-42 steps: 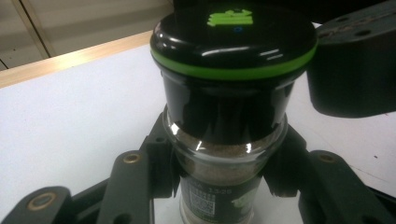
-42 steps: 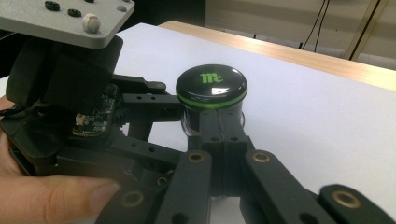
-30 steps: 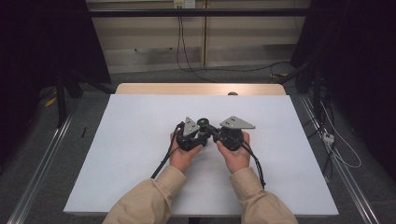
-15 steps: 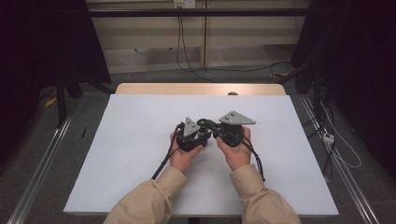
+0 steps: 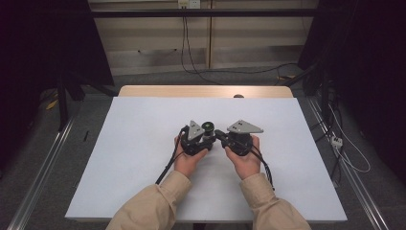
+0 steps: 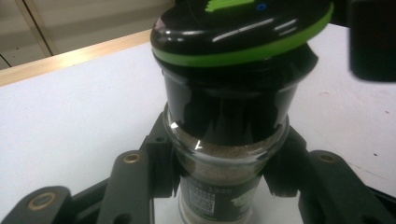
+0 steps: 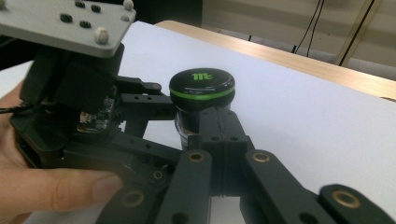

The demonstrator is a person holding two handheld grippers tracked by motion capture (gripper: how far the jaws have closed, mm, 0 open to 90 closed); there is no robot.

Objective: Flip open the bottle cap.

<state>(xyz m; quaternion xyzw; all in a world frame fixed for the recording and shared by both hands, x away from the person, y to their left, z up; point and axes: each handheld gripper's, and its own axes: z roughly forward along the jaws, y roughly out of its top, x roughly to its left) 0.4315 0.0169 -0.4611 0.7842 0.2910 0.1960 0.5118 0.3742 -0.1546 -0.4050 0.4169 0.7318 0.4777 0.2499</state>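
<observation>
The left gripper [image 5: 205, 138] pinches a spice jar [image 6: 227, 140] by its glass body, upright over the white table [image 5: 134, 143]. The right gripper [image 7: 219, 123] has its jaws pressed together, their tips touching the jar just under its green-ringed cap [image 7: 201, 86].

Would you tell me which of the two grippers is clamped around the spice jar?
The left gripper: its jaws press both sides of the spice jar. The right gripper has its jaws shut together, tips by the jar's black cap, holding nothing.
</observation>
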